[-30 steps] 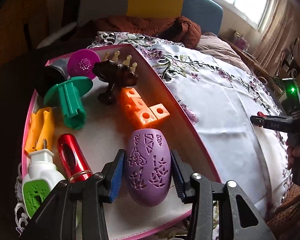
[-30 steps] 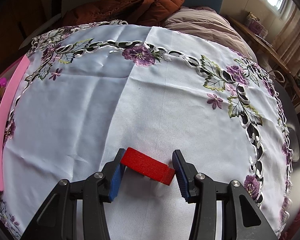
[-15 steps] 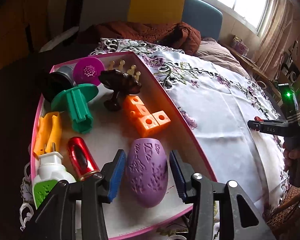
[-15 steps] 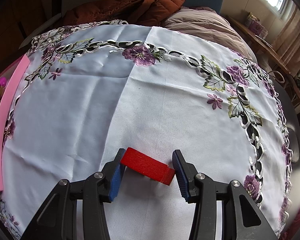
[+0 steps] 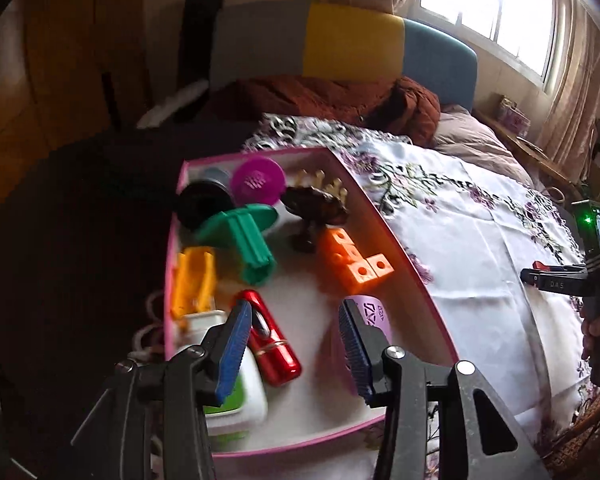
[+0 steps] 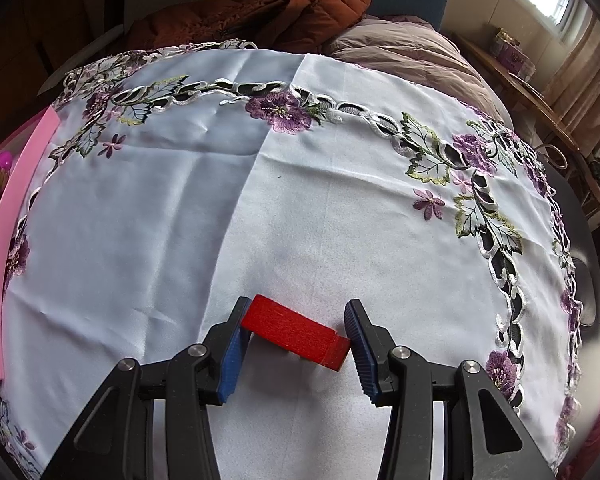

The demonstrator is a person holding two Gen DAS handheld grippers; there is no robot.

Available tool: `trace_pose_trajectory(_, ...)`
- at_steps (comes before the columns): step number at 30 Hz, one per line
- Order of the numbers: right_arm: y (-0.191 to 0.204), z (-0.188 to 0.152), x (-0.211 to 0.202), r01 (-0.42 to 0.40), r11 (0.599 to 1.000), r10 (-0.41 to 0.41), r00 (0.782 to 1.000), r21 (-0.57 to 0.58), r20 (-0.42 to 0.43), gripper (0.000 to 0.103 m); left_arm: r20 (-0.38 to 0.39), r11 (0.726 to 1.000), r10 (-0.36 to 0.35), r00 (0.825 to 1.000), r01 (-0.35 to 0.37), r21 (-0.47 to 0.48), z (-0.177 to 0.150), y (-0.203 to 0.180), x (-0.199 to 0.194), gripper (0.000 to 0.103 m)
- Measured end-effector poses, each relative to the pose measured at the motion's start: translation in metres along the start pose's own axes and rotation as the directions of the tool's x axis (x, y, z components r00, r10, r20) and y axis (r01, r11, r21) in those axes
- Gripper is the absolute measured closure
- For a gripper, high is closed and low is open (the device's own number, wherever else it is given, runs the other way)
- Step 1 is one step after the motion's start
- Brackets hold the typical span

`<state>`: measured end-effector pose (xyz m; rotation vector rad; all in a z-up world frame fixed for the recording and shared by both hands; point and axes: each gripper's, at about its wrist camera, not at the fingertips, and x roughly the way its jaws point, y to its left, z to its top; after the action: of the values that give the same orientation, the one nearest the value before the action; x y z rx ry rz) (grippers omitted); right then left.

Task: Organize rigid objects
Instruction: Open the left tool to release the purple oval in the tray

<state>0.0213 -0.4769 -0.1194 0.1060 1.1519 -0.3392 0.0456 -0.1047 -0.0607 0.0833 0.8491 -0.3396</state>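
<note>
While red block (image 6: 296,334) is spanned diagonally by right gripper (image 6: 296,340), corner-only contact is judged; twisting or slipping risked on closing. Left gripper (image 5: 296,344) held wide, empty, above pink tray (image 5: 416,280); purple patterned oval (image 5: 374,316) lies behind its right finger.

I am holding my left hand-held gripper (image 5: 296,344) over the pink-rimmed box (image 5: 412,280), its blue pads spread wide with nothing between them. The purple patterned piece (image 5: 374,314) is lying in the box just behind the right pad, partly hidden by it. The red metallic cylinder (image 5: 272,340) is lying beside the left pad, next to a white and green plug (image 5: 240,392). Farther in, an orange block piece (image 5: 354,260), a green flanged part (image 5: 246,236) and a yellow piece (image 5: 192,280) are resting on the box floor. My right hand-held gripper (image 5: 556,280) is showing at the far right edge, over the embroidered white cloth (image 5: 480,240) covering the surface.
</note>
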Motion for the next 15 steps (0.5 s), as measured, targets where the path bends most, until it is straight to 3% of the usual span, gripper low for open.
trace_pose_trajectory(15, 0.001, -0.001, -0.002, 0.023, 1.0, -0.023, 1.0, -0.019, 0.006, 0.055, 0.052, 0.999, 0.015, 0.999, -0.014, -0.031, 0.001, 0.017, -0.026, 0.057)
